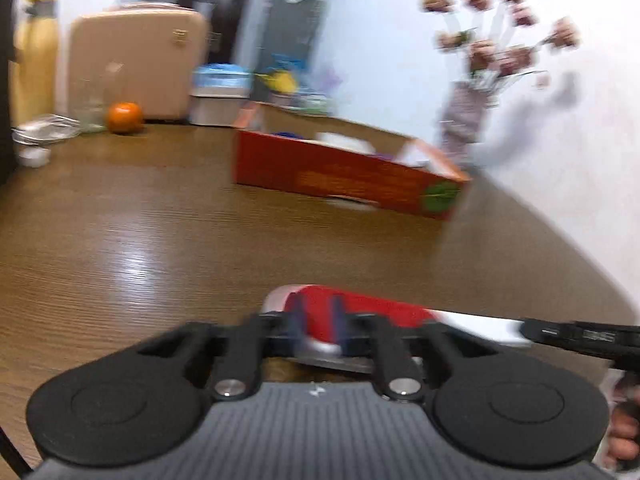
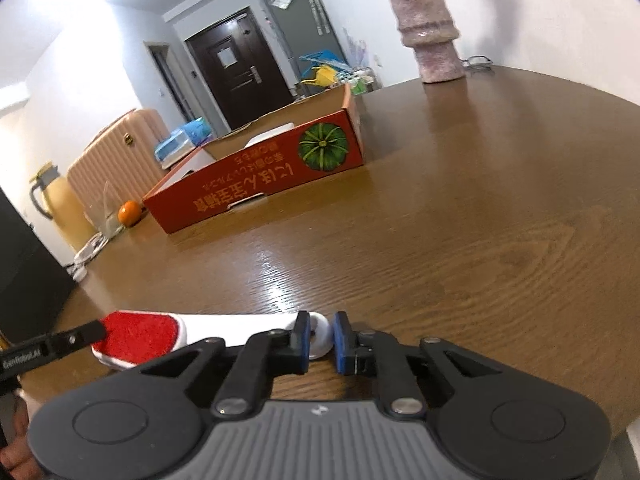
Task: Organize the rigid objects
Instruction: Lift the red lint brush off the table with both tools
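Both grippers clamp the brush (image 2: 168,334): left gripper (image 1: 316,322) on its red head, right gripper (image 2: 322,340) on its handle tip. Uneven pulling could twist it loose before reaching the box (image 2: 256,188) mid-frame.

The table (image 2: 460,216) looks like wood-grain laminate, brown and pretty glossy, throwing back the light in streaks. The lint brush (image 2: 138,334) has a fuzzy red pad, cloth-like and matt, on a smooth white plastic handle. The box (image 2: 256,192) is printed cardboard, red outside, plain brown inside, low sheen. Both grippers are matt black plastic with shiny metal pivot bolts and ribbed grey housing, plus blue rubbery-looking pads (image 2: 341,340). The vase (image 2: 434,36) looks rough and speckled, like stone or ceramic. The suitcase (image 2: 116,152) is ribbed hard shell with a satin finish.
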Motion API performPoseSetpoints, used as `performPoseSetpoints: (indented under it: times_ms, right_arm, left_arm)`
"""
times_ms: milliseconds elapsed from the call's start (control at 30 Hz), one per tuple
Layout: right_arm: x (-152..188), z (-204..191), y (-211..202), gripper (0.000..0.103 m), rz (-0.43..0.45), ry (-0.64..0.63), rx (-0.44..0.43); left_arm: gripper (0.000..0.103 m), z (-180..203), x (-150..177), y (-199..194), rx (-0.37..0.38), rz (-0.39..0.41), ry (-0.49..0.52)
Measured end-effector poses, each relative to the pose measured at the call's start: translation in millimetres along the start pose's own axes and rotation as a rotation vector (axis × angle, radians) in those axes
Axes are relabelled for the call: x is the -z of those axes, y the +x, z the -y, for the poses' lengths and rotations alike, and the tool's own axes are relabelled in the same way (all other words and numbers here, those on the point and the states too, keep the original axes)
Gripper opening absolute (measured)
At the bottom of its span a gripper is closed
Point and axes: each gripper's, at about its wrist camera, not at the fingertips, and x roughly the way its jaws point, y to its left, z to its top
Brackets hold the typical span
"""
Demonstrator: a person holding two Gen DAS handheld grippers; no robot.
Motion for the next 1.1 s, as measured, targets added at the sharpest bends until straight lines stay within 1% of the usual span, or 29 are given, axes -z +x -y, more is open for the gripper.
performPoseSetpoints:
  times_ms: [33, 67, 100, 167, 233, 267, 300, 333, 367, 400, 433, 467, 500, 567, 633, 667, 767, 800, 933, 967, 1033, 1100]
  right_arm:
    - [0, -1, -5, 0.010, 0.010, 0.014, -0.041]
    - [0, -4, -9, 0.010, 0.015, 0.019, -0.077]
    - [0, -10, -14, 0.010, 0.024, 0.000, -0.093]
    - [0, -27, -22, 0.010, 0.058, -0.069, -0.063]
    - [1, -39, -25, 0.010, 0.081, -0.124, -0.028]
    - [1, -40, -24, 0.010, 0.081, -0.125, -0.022]
    - [1, -39, -23, 0.010, 0.078, -0.124, -0.009]
    - [2, -37, -21, 0.010, 0.079, -0.121, 0.014]
    - [2, -34, -19, 0.009, 0.080, -0.116, 0.034]
    - [2, -29, -16, 0.009, 0.075, -0.105, 0.051]
    - [2, -25, -13, 0.009, 0.067, -0.084, 0.059]
    - [2, -21, -12, 0.005, 0.062, -0.067, 0.062]
    - [2, -19, -10, 0.005, 0.059, -0.058, 0.061]
    - [2, -19, -7, 0.006, 0.056, -0.057, 0.067]
    - [1, -19, -4, 0.008, 0.047, -0.053, 0.078]
    - [1, -18, -5, 0.011, 0.046, -0.045, 0.079]
    - [-2, -20, -13, 0.014, 0.056, -0.049, 0.069]
    - [-5, -20, -13, 0.015, 0.052, -0.050, 0.068]
    - [-7, -18, -7, 0.015, 0.042, -0.050, 0.082]
    - [-6, -18, -6, 0.015, 0.034, -0.048, 0.079]
    - [-3, -20, -3, 0.015, 0.016, -0.048, 0.067]
    - [-1, -23, -2, 0.016, 0.002, -0.064, 0.073]
  left_arm:
    - [0.006, 2, 0, -4, 0.045, 0.001, -0.015]
    - [0.006, 7, 0, -9, 0.066, 0.014, -0.012]
    - [0.006, 15, -1, -15, 0.065, 0.041, 0.017]
    - [0.006, 28, -1, -23, 0.026, 0.090, 0.081]
    - [0.008, 29, -2, -26, -0.001, 0.111, 0.099]
    - [0.013, 25, -3, -28, -0.019, 0.118, 0.094]
    - [0.027, 20, -3, -29, -0.042, 0.122, 0.087]
    - [0.038, 12, -4, -29, -0.074, 0.118, 0.079]
    - [0.055, 4, -4, -28, -0.104, 0.108, 0.069]
    - [0.060, -4, -4, -26, -0.120, 0.093, 0.058]
    - [0.060, -10, -5, -24, -0.121, 0.075, 0.049]
    - [0.062, -16, -4, -20, -0.116, 0.053, 0.036]
    - [0.066, -21, -3, -17, -0.102, 0.035, 0.027]
    - [0.070, -24, 0, -6, -0.063, -0.008, 0.016]
    - [0.070, -24, 1, 3, -0.059, -0.021, 0.013]
    - [0.072, -25, 0, 6, -0.062, -0.017, 0.012]
    - [0.072, -30, -7, 15, -0.046, -0.018, -0.006]
    - [0.070, -31, -9, 18, -0.038, -0.026, -0.012]
    - [0.062, -30, -10, 29, -0.029, -0.051, -0.014]
    - [0.057, -30, -8, 30, -0.025, -0.057, -0.017]
    - [0.056, -30, -5, 29, -0.016, -0.052, -0.034]
    - [0.050, -30, -3, 27, -0.005, -0.044, -0.038]
